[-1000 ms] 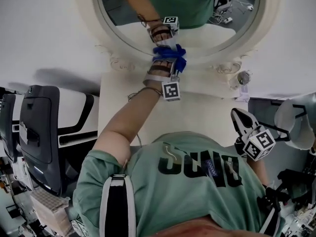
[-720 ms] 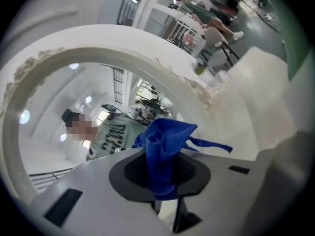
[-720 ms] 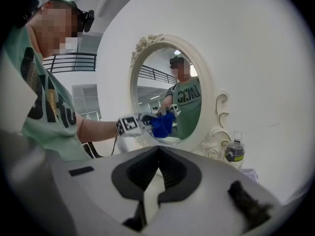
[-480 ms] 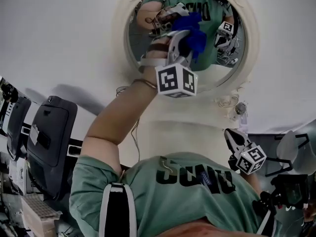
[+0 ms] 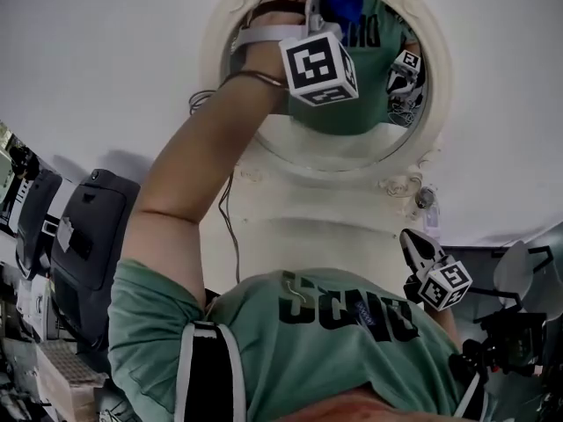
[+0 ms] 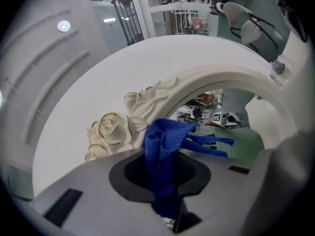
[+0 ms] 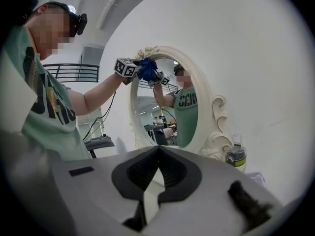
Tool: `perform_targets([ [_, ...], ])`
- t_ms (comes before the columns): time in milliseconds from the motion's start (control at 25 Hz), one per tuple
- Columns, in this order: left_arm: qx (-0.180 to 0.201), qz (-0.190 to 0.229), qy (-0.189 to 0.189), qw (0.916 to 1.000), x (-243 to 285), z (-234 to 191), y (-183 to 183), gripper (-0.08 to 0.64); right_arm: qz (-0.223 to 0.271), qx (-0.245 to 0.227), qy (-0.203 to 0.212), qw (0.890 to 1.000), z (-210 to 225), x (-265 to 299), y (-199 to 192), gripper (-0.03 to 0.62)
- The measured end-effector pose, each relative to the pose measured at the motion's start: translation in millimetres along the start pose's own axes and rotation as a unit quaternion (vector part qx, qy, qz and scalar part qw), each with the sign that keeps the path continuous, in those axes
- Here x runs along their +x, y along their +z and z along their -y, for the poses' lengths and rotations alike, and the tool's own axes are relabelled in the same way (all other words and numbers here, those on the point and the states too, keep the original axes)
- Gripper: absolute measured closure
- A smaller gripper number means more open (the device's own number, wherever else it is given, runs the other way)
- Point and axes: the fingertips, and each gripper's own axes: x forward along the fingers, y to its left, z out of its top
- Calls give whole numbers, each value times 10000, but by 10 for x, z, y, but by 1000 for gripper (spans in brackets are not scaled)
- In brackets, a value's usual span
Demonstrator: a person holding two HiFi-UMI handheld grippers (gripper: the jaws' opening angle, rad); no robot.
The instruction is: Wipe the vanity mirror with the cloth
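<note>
1. Jaws first: your left gripper point(image 6: 165, 191) is clamped tight on the blue cloth point(image 6: 162, 141), which is bunched up at the mirror point(image 5: 343, 143) top, next to the rose carving point(image 6: 115, 132).
2. Meanwhile your right gripper point(image 7: 158, 154) is closed on nothing, down low and well clear.
3. Looks like mid-wipe to me. Next you'd drag the cloth down across the glass with steady contact.
</note>
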Motion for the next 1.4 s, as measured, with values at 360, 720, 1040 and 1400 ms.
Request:
perform_targets([
  [360,333,168,91,9993,-82,397,127,479,-87,26,44,9999,-46,6,-31,584],
  [720,690,356,-1191,9898,-618,2842,-93,477,-461,216,-249,9984,50,-129,-227,584],
  [1040,856,-44,-2753,9575,-1232,4786,-627,477,-829,328,-526,9946,111,-266,-365,584],
  [1400,47,-279,-3372,9410,-1331,5061,-558,485,-816,234,-520,9950,140,-308,-259,584],
])
